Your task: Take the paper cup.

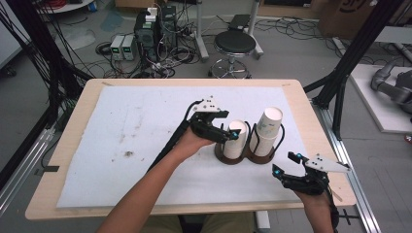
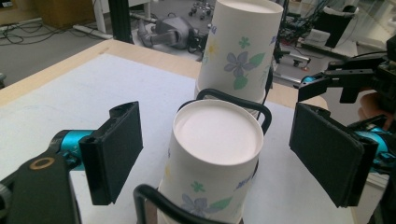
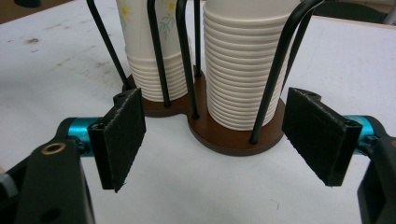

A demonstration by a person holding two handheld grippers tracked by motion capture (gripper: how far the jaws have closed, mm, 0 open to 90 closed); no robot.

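Two upside-down stacks of white flower-printed paper cups stand upright in a dark wooden, wire-looped holder (image 3: 219,133). The shorter stack (image 2: 212,158) sits between the left jaws, untouched; the taller stack (image 2: 240,49) stands just beyond.

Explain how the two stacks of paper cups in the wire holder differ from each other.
The right stack stands taller than the left stack, rising well above the holder's black wire loops; the left stack ends lower. The left gripper has its open jaws either side of the left stack's top cup without pressing it, while the right gripper waits open, short of the right stack. Both are upside-down white cups with flower prints on one brown base.
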